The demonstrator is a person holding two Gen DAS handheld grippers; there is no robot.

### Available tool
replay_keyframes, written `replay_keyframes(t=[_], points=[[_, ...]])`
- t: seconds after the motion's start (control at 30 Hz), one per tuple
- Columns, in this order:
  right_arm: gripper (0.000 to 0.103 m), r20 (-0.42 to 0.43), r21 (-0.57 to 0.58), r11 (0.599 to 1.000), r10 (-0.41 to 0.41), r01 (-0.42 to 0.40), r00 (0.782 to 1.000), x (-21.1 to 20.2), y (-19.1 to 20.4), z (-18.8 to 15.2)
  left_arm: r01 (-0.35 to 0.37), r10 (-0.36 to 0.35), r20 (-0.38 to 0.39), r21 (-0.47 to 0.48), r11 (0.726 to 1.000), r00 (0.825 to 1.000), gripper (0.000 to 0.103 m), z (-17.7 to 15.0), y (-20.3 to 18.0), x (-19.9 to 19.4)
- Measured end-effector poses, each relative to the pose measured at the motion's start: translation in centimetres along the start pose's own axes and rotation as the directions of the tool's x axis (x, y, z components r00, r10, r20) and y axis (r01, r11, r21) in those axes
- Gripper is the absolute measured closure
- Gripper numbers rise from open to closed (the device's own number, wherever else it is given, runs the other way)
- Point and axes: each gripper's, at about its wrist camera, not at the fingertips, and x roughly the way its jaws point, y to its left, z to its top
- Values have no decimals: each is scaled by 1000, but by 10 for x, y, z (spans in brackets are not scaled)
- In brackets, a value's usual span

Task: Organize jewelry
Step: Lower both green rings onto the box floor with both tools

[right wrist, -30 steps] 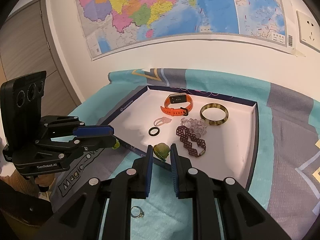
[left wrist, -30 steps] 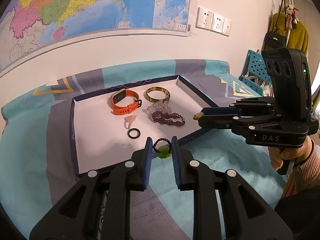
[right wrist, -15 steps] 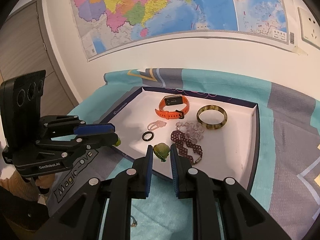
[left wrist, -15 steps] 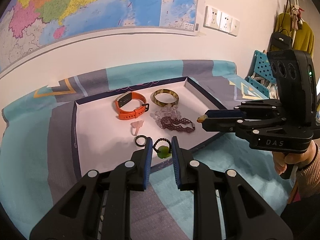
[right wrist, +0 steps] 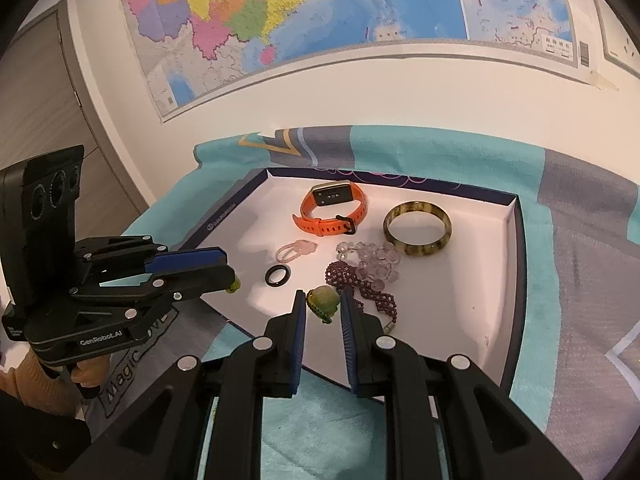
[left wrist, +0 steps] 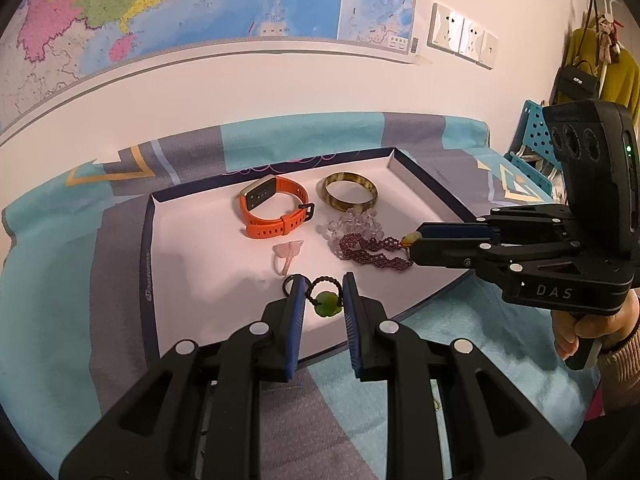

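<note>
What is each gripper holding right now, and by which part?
Left gripper: a green bead ring, pinched across its black cord loop. Right gripper: a green-yellow pendant, clamped on its sides. Both hang above the tray.

Left wrist view: from behind its fingers, angled down, close over the tray's [left wrist: 147, 248] near edge.
Right wrist view: same downward angle, close, from the tray's right.
Shared: tray interior, wall map [right wrist: 304, 12], each other's gripper.
</note>
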Motion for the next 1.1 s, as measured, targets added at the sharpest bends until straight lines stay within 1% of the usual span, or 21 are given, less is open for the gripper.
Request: replay_keyframes(t=[0.43,0.7,1.1], points=[[87,-6,15,1000,-8,8,1000,6,-4,1,-10,9,-16,-8,1000,1000,83,2,2,10],[87,-30,15,1000,-13,13,999,18,-6,1,-25,24,-48,-12,1000,999,83,1,5,24],[87,-50,19,1000,-22,23,999,27,-7,1,-36,35,-69,-16,999,997,83,1,7,34]])
